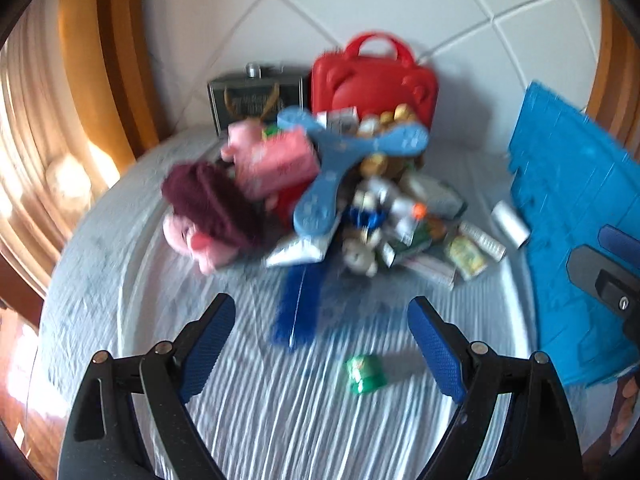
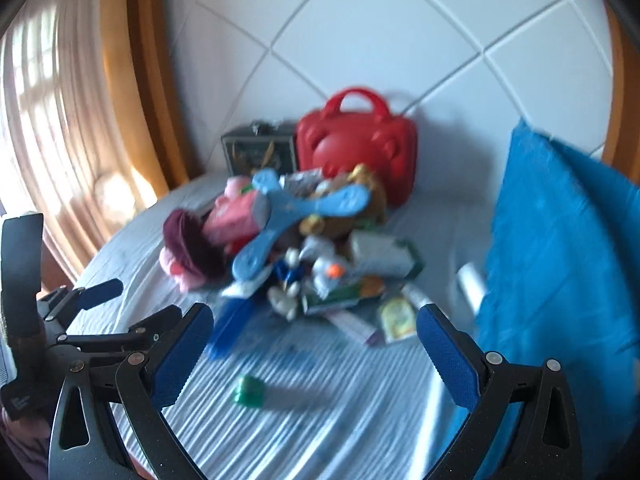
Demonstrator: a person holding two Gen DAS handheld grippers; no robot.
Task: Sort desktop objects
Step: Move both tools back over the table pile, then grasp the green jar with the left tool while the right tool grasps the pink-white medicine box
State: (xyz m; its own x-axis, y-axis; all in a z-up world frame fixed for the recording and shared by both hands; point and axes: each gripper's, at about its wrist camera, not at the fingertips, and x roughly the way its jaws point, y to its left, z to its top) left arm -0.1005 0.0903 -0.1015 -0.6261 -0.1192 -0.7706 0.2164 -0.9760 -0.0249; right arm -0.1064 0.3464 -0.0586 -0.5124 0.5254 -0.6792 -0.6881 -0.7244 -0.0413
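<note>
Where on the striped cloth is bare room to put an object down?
The near strip of the striped grey cloth is free, save one small green packet. Another free patch lies left of the dark red knitted hat. The middle, around the light blue three-armed toy, is crowded up to the red plastic case.

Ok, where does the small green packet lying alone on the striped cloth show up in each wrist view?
Left wrist view: the small green packet lies low and just right of centre, between the open left gripper fingers, apart from the pile.
Right wrist view: it sits low and left of centre, nearer the left finger of the open right gripper.
Shared landmark: the red plastic carry case with a handle stands against the wall behind the pile.
</note>
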